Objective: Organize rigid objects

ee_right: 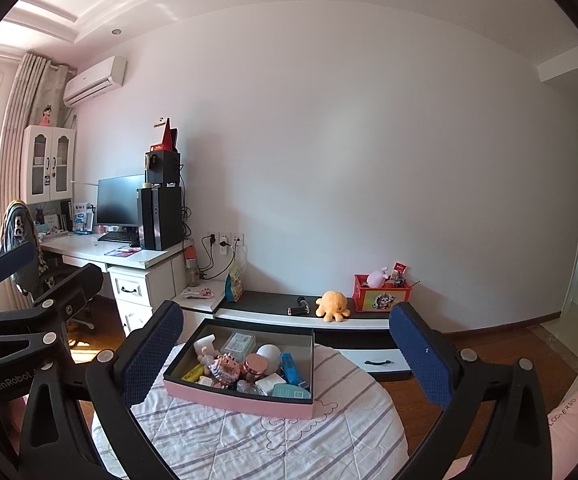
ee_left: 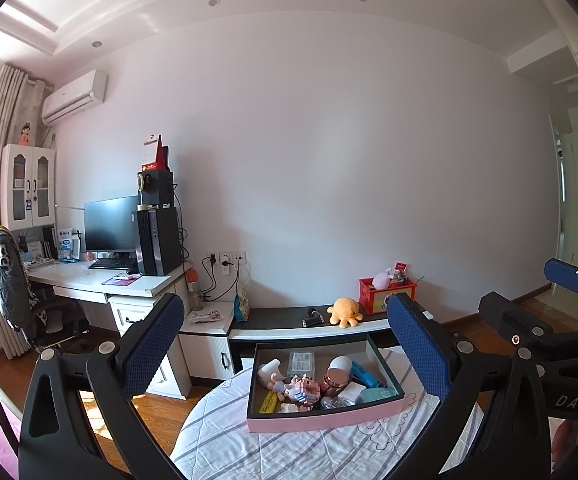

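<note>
A pink box (ee_left: 321, 424) with a dark inside sits on a round table with a striped white cloth (ee_left: 249, 448). It holds several small objects: a white jar (ee_left: 340, 363), a rose-gold lid (ee_left: 335, 380), a blue item (ee_left: 363, 374), a pink block toy (ee_left: 305, 390), a yellow item (ee_left: 268, 401). My left gripper (ee_left: 289, 344) is open and empty, held above and short of the box. My right gripper (ee_right: 289, 344) is open and empty too, above the same box (ee_right: 241, 400). The right gripper also shows at the right edge of the left wrist view (ee_left: 569, 280).
A low black-and-white cabinet (ee_left: 289, 330) stands behind the table with a yellow plush octopus (ee_left: 344, 311), a black tool (ee_left: 311, 319) and a red bin (ee_left: 387, 294). A desk with monitor and computer tower (ee_left: 157, 240) is at left. The floor is wood.
</note>
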`<state>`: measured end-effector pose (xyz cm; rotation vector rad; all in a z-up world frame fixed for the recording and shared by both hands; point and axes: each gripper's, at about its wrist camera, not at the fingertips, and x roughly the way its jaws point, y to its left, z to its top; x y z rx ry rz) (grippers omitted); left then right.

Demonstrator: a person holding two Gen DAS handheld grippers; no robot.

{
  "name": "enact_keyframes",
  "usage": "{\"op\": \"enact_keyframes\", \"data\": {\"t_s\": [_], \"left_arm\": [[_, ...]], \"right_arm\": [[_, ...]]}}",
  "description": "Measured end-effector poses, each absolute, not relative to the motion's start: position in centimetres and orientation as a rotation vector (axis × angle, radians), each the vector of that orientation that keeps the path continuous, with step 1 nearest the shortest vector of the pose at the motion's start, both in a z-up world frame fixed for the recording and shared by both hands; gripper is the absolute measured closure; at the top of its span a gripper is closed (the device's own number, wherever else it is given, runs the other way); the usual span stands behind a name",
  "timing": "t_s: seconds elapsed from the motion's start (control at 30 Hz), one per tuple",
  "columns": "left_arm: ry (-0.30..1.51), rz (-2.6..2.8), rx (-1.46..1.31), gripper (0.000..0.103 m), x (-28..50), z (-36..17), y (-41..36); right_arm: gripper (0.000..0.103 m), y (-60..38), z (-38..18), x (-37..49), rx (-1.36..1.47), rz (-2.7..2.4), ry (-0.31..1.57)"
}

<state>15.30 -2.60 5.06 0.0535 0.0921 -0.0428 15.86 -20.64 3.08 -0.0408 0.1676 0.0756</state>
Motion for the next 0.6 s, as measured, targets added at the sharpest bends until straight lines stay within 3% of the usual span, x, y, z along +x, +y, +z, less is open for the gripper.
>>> {"op": "enact_keyframes", "data": {"t_s": [0.6], "left_arm": [[0.083, -0.025, 0.073, 0.000, 16.2, 5.2, -2.7]], "right_arm": [[0.000, -20.5, 3.5, 17.1, -0.036, 0.084, 0.155]]}}
